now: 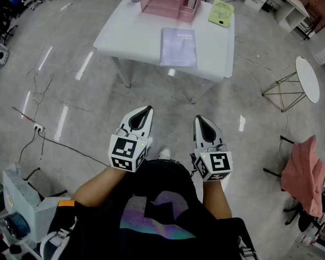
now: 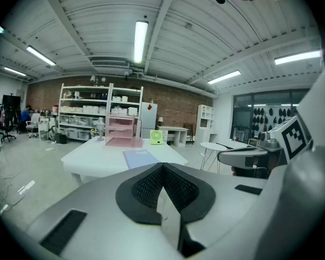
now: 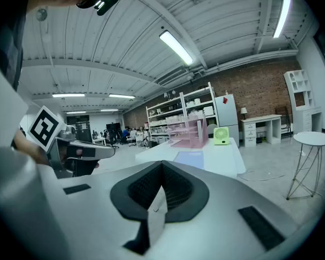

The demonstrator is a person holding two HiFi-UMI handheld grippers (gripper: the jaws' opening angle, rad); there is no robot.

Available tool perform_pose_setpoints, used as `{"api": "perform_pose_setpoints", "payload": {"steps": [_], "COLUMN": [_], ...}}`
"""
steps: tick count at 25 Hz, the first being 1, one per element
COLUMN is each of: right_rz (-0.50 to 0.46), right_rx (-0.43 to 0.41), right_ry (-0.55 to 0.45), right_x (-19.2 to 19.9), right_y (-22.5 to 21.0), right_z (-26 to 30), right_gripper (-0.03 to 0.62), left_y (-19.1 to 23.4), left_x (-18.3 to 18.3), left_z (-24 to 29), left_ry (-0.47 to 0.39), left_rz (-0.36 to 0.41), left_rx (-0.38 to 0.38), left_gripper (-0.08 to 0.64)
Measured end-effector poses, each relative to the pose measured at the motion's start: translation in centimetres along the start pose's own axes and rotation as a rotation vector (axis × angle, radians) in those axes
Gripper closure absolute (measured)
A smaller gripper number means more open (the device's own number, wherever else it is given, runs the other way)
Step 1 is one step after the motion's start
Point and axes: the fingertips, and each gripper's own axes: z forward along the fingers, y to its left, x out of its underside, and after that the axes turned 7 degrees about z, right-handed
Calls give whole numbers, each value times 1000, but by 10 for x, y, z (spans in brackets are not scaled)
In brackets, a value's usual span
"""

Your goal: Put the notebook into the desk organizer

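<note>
- Your left hand-held gripper [image 1: 142,118] is shut tight, with nothing between its jaws.
- Your right hand-held gripper [image 1: 204,128] is shut tight too, and it holds nothing.
- You hold both side by side, close in front of your body, over the floor [image 1: 81,129] and well apart from the white tabletop [image 1: 124,34].
- The notebook [image 1: 179,46] lies flat on the tabletop, near its front edge.
- The pink desk organizer [image 1: 165,1] stands at the far side, behind the notebook and not touching it.
- A small green fan [image 1: 221,12] stands near the desk organizer, on its right.
</note>
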Motion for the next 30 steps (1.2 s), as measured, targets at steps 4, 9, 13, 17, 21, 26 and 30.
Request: {"api": "perform_pose_setpoints", "payload": {"steps": [4,9,13,17,21,26,30], "right_rz": [-4,14,27,7,-7,-12,1], "right_rx": [0,5,-1,1,-9,-14,4], "right_ry": [-2,-12,-9,24,49,69,109], "right_x": [-4,-6,-8,-6,-8,-20,-21], "right_y": [-3,-11,-15,-21,-27,-40,-58], "right_z": [1,1,5,21,48,93,132], "right_gripper": [577,577,575,575,545,488,425], "left_y": [-3,-8,-8,-1,12,38,62], "left_x": [-3,-6,-7,-9,-9,-15,-13], "left_z": [2,5,12,26,50,92,127], "left_ry": [2,-4,7,12,37,55,90], "left_rz": [0,10,3,-23,-46,-50,-70], "left_rx": [-4,-5,5,25,46,48,53], "left_gripper": [551,551,551,546,425,399,388]}}
